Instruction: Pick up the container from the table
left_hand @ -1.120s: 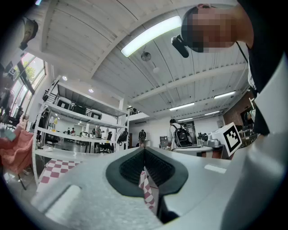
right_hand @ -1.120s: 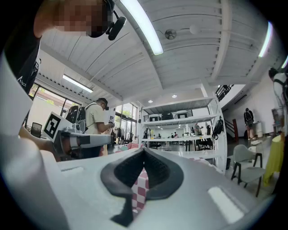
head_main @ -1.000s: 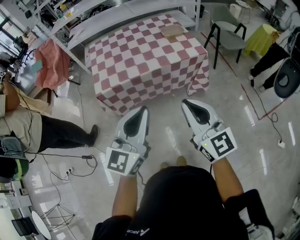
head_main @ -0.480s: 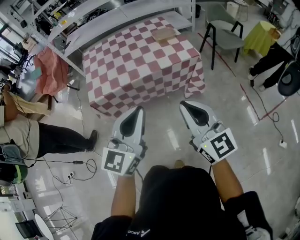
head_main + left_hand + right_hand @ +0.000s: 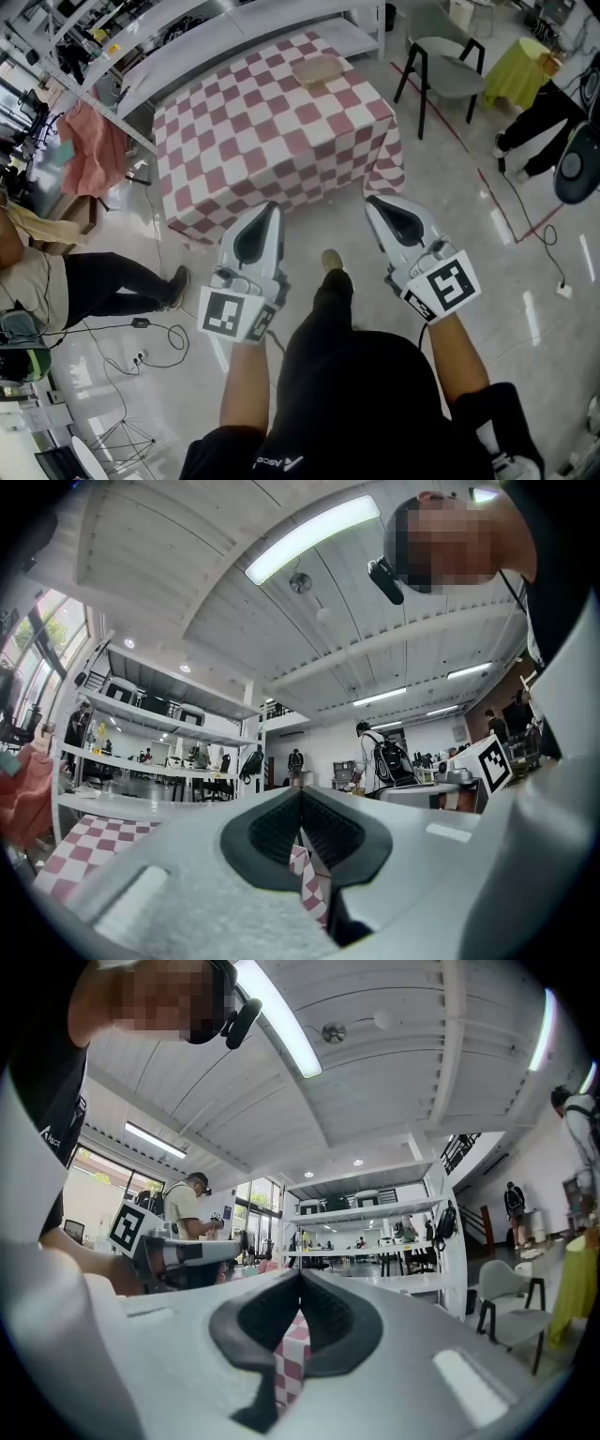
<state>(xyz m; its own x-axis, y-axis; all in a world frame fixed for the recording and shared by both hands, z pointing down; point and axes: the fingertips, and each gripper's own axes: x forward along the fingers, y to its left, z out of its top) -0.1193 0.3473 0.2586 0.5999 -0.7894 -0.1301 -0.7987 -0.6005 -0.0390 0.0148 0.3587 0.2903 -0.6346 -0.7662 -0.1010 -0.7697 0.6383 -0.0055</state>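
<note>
A flat tan container (image 5: 318, 67) lies near the far edge of a table under a red-and-white checked cloth (image 5: 272, 131). Both grippers hover over the floor in front of the table's near edge, well short of the container. My left gripper (image 5: 265, 208) is shut and empty, its tip close to the hanging cloth. My right gripper (image 5: 377, 202) is also shut and empty, level with the table's near right corner. In both gripper views the jaws meet at the tip (image 5: 301, 790) (image 5: 300, 1272), and only a sliver of checked cloth shows below them.
A grey chair (image 5: 441, 67) stands right of the table, with a yellow-draped object (image 5: 521, 75) beyond it. White shelving (image 5: 216, 33) runs behind the table. A seated person (image 5: 66, 272) and floor cables (image 5: 150, 323) are at the left; another person's legs (image 5: 544, 117) are at the right.
Both grippers and the person have advanced toward the table; the table's near edge now lies just ahead of the gripper tips. A foot has stepped forward between the grippers. Jaws stayed shut.
</note>
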